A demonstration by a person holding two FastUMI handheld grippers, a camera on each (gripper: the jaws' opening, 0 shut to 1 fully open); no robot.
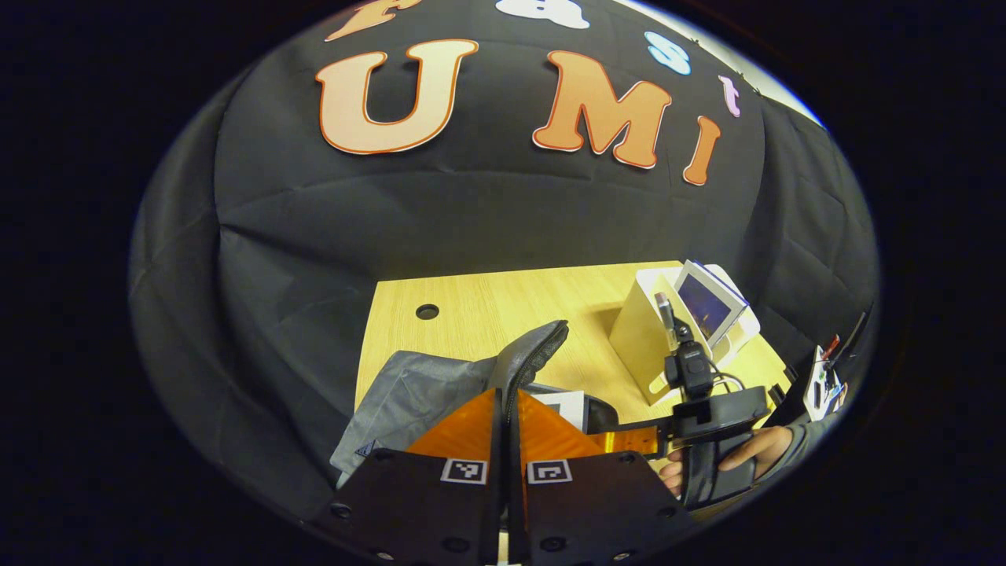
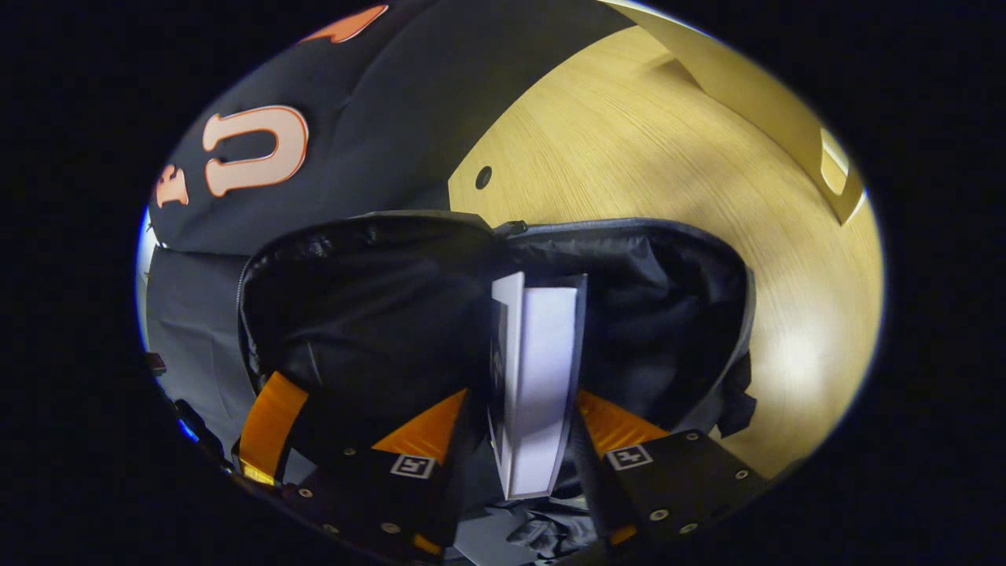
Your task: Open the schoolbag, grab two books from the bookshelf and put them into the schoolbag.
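The wooden table [image 1: 487, 303] stretches ahead of the left gripper [image 1: 507, 417], and in the right gripper view it [image 2: 668, 157] lies beyond and to the right of the right gripper [image 2: 523, 428]. On it the schoolbag [image 2: 354, 314] lies open, its dark lined mouth gaping straight ahead of the right gripper; in the left gripper view its grey body [image 1: 409, 397] sits just ahead and to the left of the left gripper's fingers. The left gripper's jaws are almost together, pinched on the raised zippered edge of the schoolbag's flap [image 1: 534, 354], which stands up between them. The white bookshelf [image 1: 652, 338] stands ahead and to the right of the left gripper, with a book [image 1: 707, 303] leaning in it; its pale side [image 2: 754, 86] shows far ahead and to the right of the right gripper. The right gripper is partly open, both fingers pressed on a book [image 2: 534, 377] held edge-on and upright, its far end reaching into the schoolbag's mouth. In the left gripper view a hand [image 1: 747, 452] holds the right gripper [image 1: 629, 440] low to the right.
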